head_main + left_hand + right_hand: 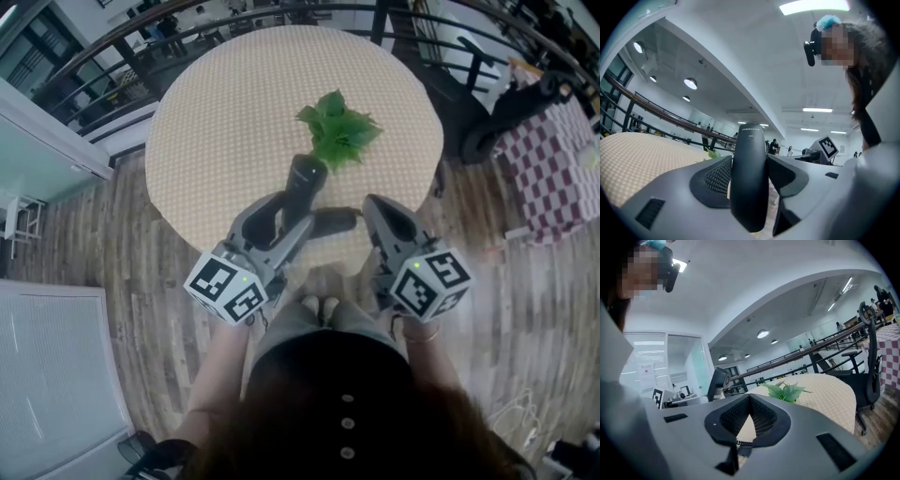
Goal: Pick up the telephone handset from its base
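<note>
Left gripper (296, 219) fingers clamp the black handset (749, 178) at frame centre; right gripper (749, 398) fingers look pressed together, holding nothing.

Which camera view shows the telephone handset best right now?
The left gripper view: the handset stands upright mid-frame, clamped in the jaws of the left gripper, print visible near its top. The head view shows it smaller, from above, near the plant. The right gripper view catches only a small dark piece left of centre.
</note>
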`<action>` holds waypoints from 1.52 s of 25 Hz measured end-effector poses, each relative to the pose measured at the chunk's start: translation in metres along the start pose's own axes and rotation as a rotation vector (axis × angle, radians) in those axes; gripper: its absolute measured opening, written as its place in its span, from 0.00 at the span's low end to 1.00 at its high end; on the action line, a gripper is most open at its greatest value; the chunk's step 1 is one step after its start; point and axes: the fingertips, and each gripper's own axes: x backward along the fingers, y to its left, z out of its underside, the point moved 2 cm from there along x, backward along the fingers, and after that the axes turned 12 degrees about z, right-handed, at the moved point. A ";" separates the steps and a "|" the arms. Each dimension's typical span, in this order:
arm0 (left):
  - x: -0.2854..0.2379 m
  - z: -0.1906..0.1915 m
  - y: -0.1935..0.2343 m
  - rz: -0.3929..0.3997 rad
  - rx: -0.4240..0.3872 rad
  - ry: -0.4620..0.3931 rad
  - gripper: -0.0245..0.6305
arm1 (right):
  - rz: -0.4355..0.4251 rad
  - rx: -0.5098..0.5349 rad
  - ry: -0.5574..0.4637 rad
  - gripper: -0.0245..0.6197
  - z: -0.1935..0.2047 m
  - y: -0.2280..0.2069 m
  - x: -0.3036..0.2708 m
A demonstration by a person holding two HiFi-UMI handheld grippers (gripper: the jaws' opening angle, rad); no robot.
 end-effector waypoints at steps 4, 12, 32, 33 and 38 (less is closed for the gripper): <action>0.008 0.003 0.002 -0.021 0.057 -0.060 0.41 | -0.001 0.014 -0.004 0.05 -0.002 0.001 -0.002; 0.010 0.008 0.004 -0.011 0.098 -0.093 0.41 | -0.009 0.036 -0.011 0.05 -0.007 0.002 -0.007; 0.008 0.016 0.001 0.004 0.125 -0.062 0.41 | -0.047 0.037 0.034 0.05 0.009 0.024 -0.008; 0.007 0.016 0.000 0.006 0.126 -0.062 0.41 | -0.044 0.034 0.034 0.05 0.009 0.023 -0.007; 0.006 0.016 -0.001 0.016 0.125 -0.062 0.41 | -0.044 0.029 0.032 0.05 0.010 0.024 -0.004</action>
